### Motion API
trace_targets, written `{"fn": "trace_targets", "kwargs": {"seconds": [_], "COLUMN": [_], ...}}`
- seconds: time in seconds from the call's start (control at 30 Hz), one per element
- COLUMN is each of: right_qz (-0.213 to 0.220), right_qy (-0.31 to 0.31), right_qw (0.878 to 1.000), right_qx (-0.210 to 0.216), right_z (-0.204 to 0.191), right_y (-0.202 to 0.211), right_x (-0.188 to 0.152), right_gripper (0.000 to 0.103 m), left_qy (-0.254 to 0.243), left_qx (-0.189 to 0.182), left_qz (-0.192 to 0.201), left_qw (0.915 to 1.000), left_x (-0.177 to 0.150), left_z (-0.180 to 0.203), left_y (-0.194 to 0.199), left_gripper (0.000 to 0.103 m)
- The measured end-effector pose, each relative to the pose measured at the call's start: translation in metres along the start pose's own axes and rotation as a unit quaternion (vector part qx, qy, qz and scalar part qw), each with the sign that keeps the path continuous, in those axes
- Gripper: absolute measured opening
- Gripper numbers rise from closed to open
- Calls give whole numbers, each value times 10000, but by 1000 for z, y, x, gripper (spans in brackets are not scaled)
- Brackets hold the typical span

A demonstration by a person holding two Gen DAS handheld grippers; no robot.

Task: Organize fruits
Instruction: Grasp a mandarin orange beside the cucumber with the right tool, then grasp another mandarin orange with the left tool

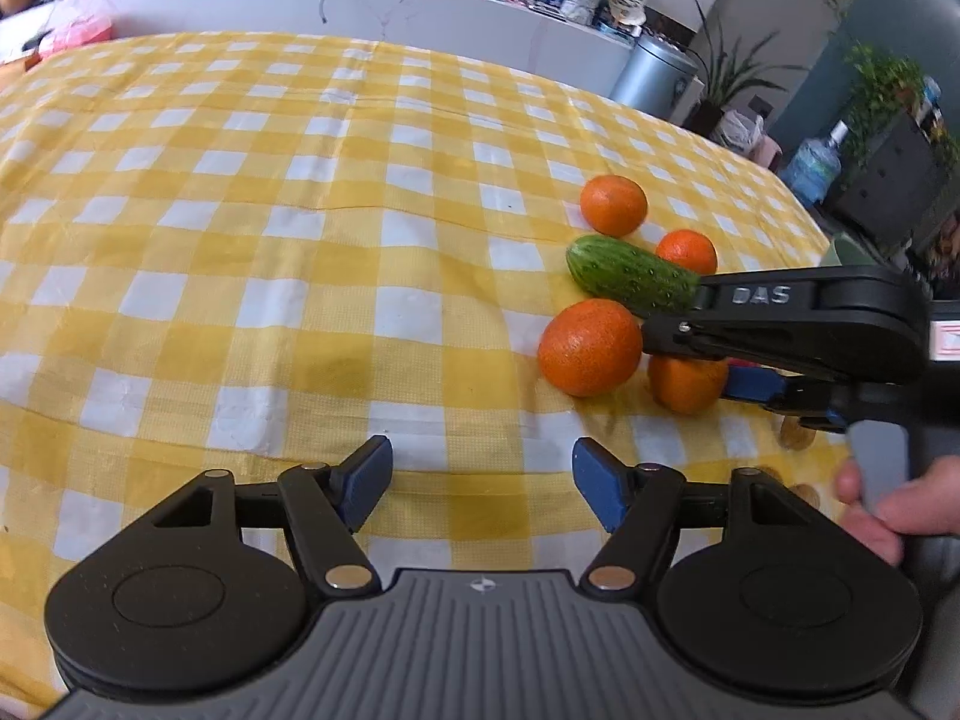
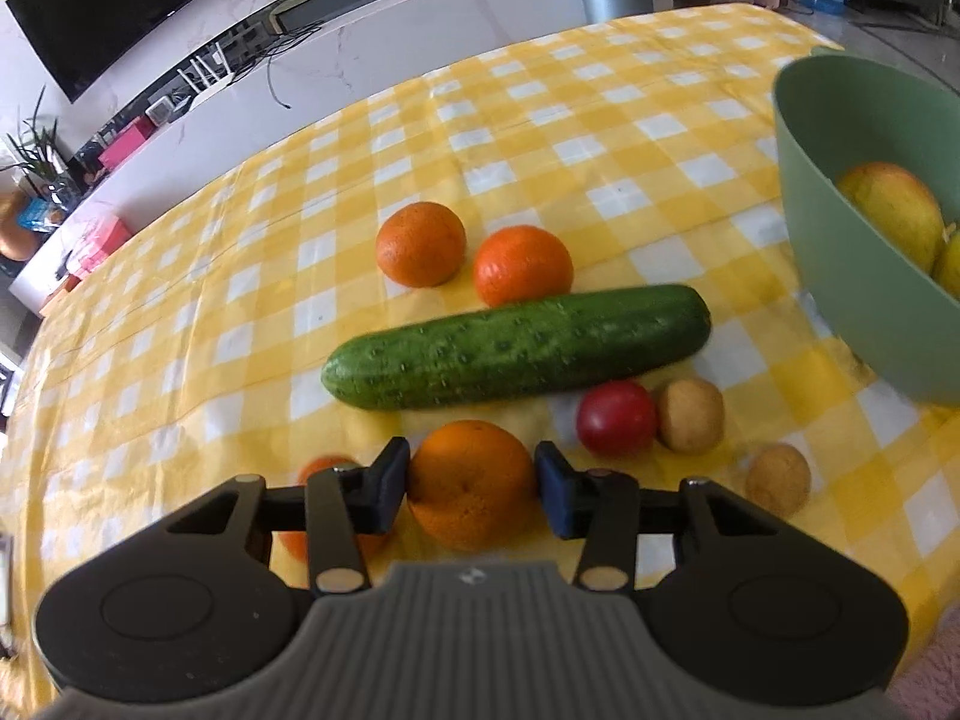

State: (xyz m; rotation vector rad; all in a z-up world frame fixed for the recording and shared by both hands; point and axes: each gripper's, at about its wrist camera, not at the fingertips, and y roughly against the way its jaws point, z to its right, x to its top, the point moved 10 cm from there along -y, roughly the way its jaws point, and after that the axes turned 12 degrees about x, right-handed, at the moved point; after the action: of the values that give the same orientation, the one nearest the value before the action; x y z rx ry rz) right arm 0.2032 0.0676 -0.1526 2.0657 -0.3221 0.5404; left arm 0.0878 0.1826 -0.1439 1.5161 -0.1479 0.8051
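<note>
Several oranges lie on the yellow checked tablecloth (image 1: 240,228) around a green cucumber (image 2: 516,348). My right gripper (image 2: 471,483) is shut on one orange (image 2: 474,480), its blue pads touching both sides. In the left wrist view that gripper (image 1: 696,360) comes in from the right over the held orange (image 1: 684,384), beside a larger orange (image 1: 588,345) and the cucumber (image 1: 630,273). A green bowl (image 2: 840,252) at the right holds an apple (image 2: 894,210). My left gripper (image 1: 480,486) is open and empty above the cloth.
A red tomato (image 2: 615,417) and two small potatoes (image 2: 690,414) (image 2: 777,480) lie between the cucumber and the bowl. Two more oranges (image 2: 420,243) (image 2: 522,264) sit behind the cucumber. A white counter (image 1: 360,0) and bin (image 1: 651,75) stand beyond the table.
</note>
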Motion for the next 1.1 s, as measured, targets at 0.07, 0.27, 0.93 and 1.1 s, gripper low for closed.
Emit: {"fn": "trace_targets", "kwargs": {"seconds": [0.07,0.27,0.93,1.1], "right_qz": [0,272,242,441], "right_qy": [42,136,11,25], "right_qw": [10000,9995,9960,9940], "right_qx": [47,54,855,999], "right_z": [1,5,11,14], "right_y": [8,41,61,76], "right_x": [-4,-10,-11,0], "right_gripper": [43,43,43,43], "left_qy": [-196,-616,-1568,-1665], "left_qx": [56,226,141,217], "left_qz": [49,237,1530,1496], "left_qw": [9998,9976,9756,9744], "left_x": [-2,-7,20,24], "left_z": [4,15,60,68], "left_y": [0,-1,9,-6], "left_gripper": [86,93,79,78]}}
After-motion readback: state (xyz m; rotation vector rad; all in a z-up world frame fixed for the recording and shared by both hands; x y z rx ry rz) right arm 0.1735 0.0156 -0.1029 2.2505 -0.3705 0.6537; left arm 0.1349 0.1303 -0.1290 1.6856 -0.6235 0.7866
